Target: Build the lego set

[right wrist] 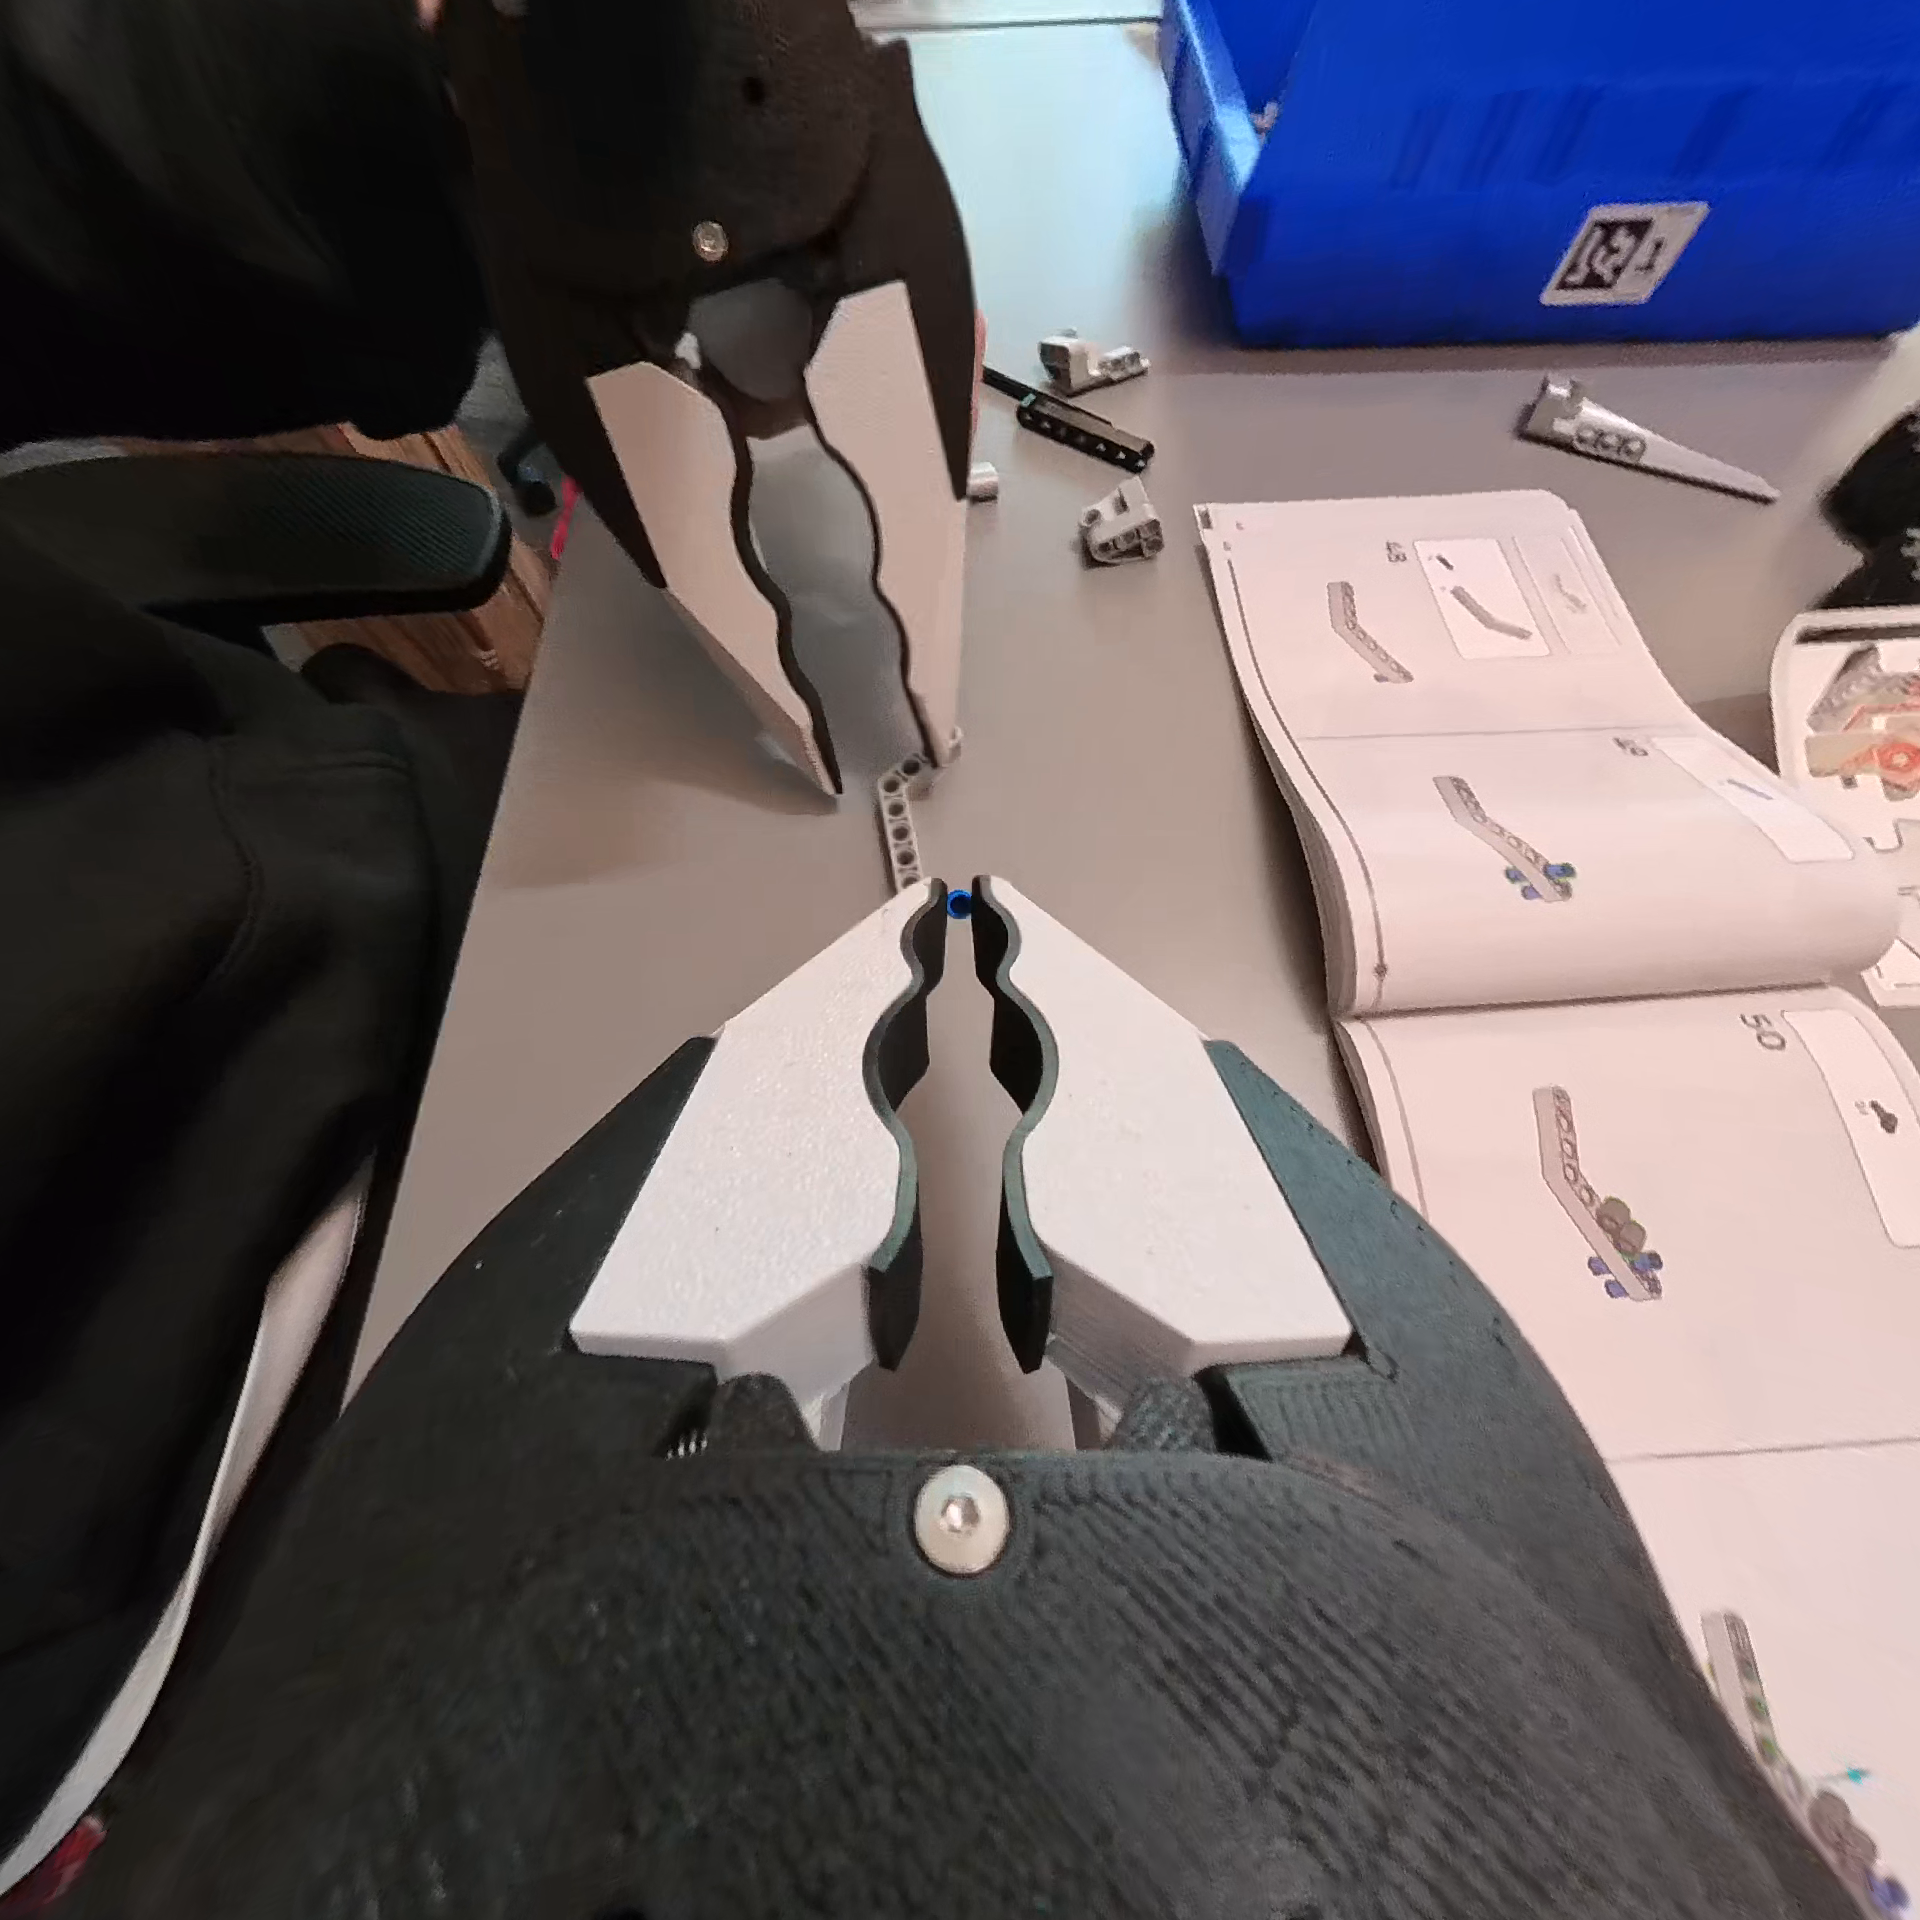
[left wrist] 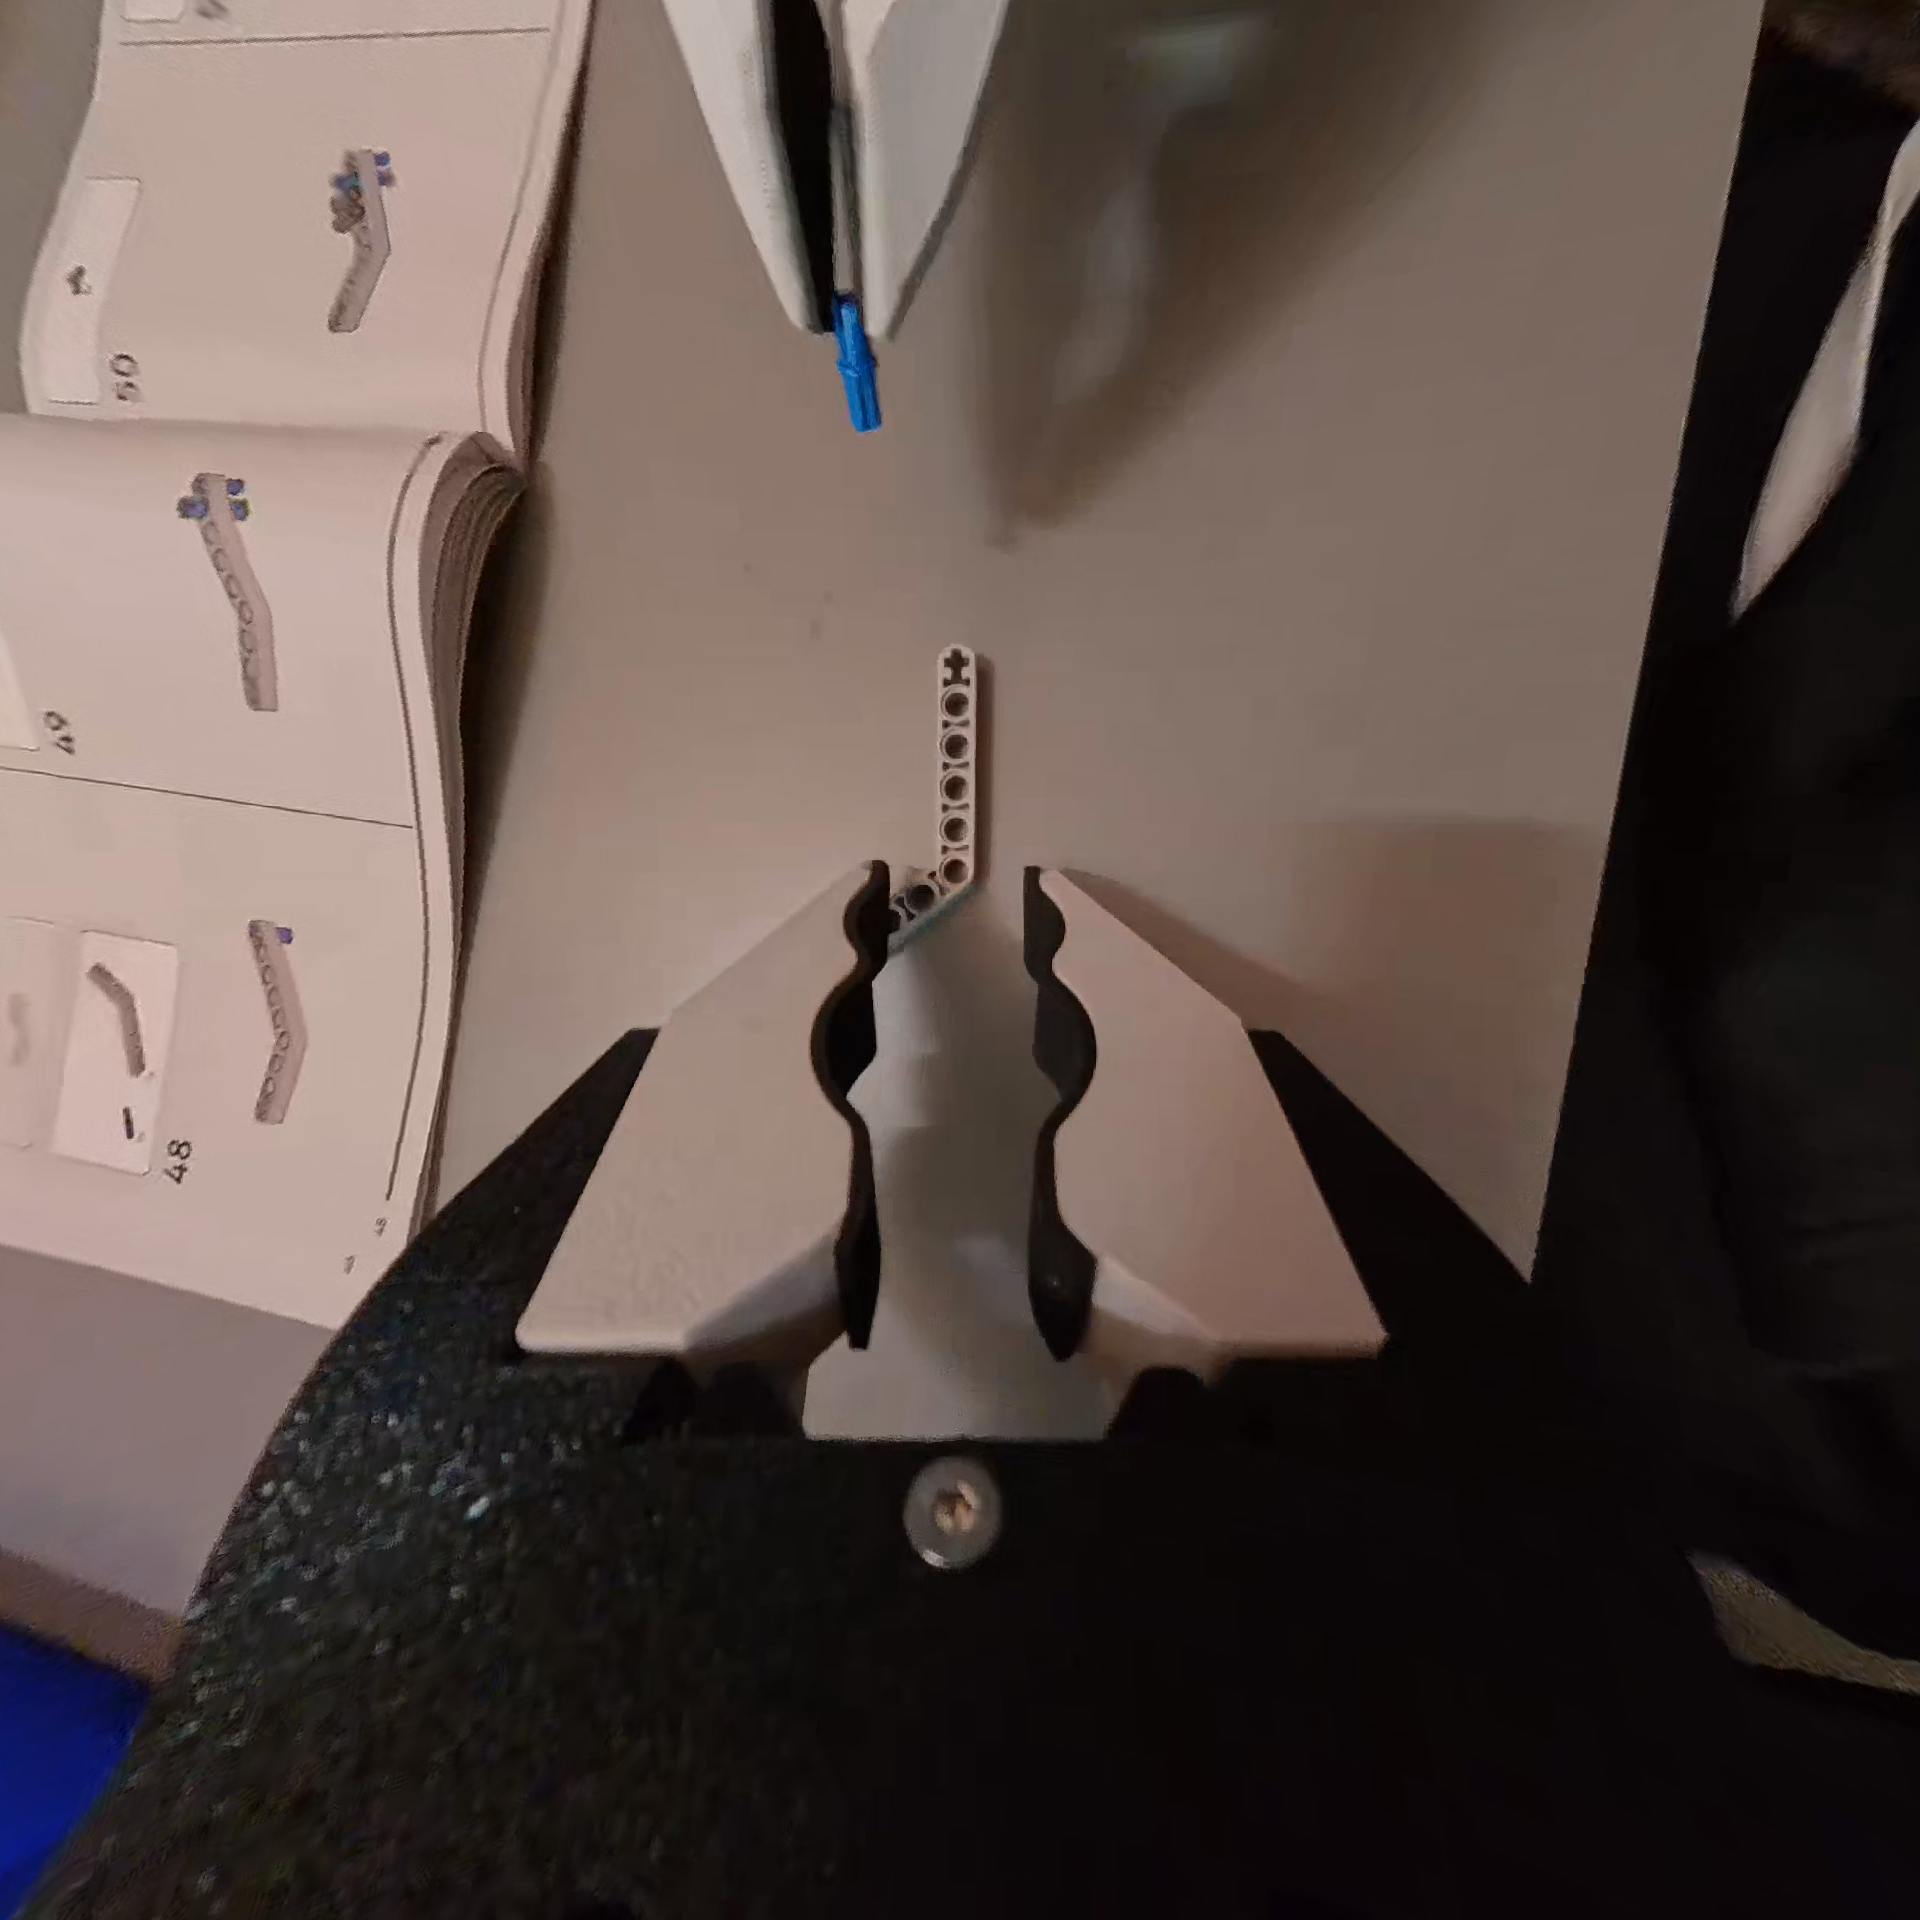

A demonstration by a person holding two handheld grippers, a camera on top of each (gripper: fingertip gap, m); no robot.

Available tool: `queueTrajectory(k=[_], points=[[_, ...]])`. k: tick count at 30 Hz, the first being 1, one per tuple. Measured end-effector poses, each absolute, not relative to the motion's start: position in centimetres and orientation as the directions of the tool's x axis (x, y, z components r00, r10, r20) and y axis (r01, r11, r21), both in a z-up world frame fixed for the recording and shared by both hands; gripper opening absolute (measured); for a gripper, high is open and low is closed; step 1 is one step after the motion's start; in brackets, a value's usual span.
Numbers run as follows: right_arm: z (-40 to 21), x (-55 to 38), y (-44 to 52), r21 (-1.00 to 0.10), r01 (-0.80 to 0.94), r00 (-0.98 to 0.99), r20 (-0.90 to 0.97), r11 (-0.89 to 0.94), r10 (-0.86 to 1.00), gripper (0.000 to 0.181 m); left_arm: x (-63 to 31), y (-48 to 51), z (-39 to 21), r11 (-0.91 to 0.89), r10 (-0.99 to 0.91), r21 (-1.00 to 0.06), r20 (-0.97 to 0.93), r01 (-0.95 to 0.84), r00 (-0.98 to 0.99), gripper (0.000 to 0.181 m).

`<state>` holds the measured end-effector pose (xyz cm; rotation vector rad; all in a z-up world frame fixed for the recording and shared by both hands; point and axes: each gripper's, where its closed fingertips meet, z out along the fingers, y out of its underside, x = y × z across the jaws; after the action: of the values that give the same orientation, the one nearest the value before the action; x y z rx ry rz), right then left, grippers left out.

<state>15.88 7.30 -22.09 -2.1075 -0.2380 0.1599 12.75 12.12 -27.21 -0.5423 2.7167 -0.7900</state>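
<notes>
A light grey bent beam [left wrist: 956, 769] with a row of holes lies flat on the grey table [left wrist: 1351, 623]. My left gripper [left wrist: 951, 873] is open, with its tips down at the beam's short bent end. That end lies against one fingertip. In the right wrist view the left gripper [right wrist: 891, 764] stands upright over the same beam [right wrist: 900, 836]. My right gripper [right wrist: 958, 896] is shut on a small blue pin [right wrist: 957, 906]. It holds the pin just short of the beam's far end. In the left wrist view the pin [left wrist: 857, 369] sticks out of the right gripper [left wrist: 844, 312], above the table.
An open instruction booklet [right wrist: 1558, 831] lies beside the beam and also shows in the left wrist view [left wrist: 239, 623]. A blue box [right wrist: 1558, 156], a black beam [right wrist: 1086, 431], grey connectors [right wrist: 1122, 525] and a grey wedge panel [right wrist: 1642, 436] lie farther off. A person in dark clothing [right wrist: 208, 831] sits at the table's edge. The tips of one gripper are about 8 cm away from the tips of the other.
</notes>
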Motion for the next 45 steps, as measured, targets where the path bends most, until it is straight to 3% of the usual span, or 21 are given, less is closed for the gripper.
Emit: queueTrajectory(k=[1,5,10,13,16,36,40,45], points=[[-22.0,15.7,7.4,-0.858,0.111,0.97,-0.017,-0.502,0.243,0.004,12.9,12.0,-26.8,0.763,-0.429,-0.586,-0.146,-0.271,-0.892,0.023],[-22.5,15.7,7.9,-0.854,0.128,0.971,0.004,-0.505,0.24,0.004,13.7,11.0,-24.6,0.637,-0.492,-0.72,-0.104,-0.276,-0.864,0.018],[-23.1,15.0,8.4,-0.86,0.176,0.958,0.04,-0.478,0.282,0.004,13.2,12.1,-26.2,0.722,-0.457,-0.639,-0.154,-0.265,-0.876,0.026],[-23.4,16.0,8.2,-0.867,0.135,0.969,0.013,-0.479,0.248,0.004,12.7,10.7,-26.4,0.715,-0.438,-0.649,-0.127,-0.259,-0.89,0.026],[-22.2,16.5,8.4,-0.909,0.067,0.974,-0.031,-0.412,0.225,0.004,13.0,10.3,-27.6,0.76,-0.433,-0.593,-0.158,-0.265,-0.888,0.026],[-18.2,17.9,8.8,-0.995,-0.01,0.984,-0.027,-0.1,0.174,0.003,13.9,11.6,-26.3,0.605,-0.573,-0.699,-0.048,-0.382,-0.818,0.022],[-17.7,17.5,8.8,-0.998,-0.031,0.978,-0.043,-0.058,0.205,0.003,13.9,10.4,-27.5,0.668,-0.532,-0.648,-0.072,-0.366,-0.844,0.023],[-16.7,17.7,8.5,-0.999,-0.038,0.981,-0.038,-0.002,0.193,0.003,15.1,10.0,-27.9,0.614,-0.587,-0.655,-0.006,-0.44,-0.81,0.005]])
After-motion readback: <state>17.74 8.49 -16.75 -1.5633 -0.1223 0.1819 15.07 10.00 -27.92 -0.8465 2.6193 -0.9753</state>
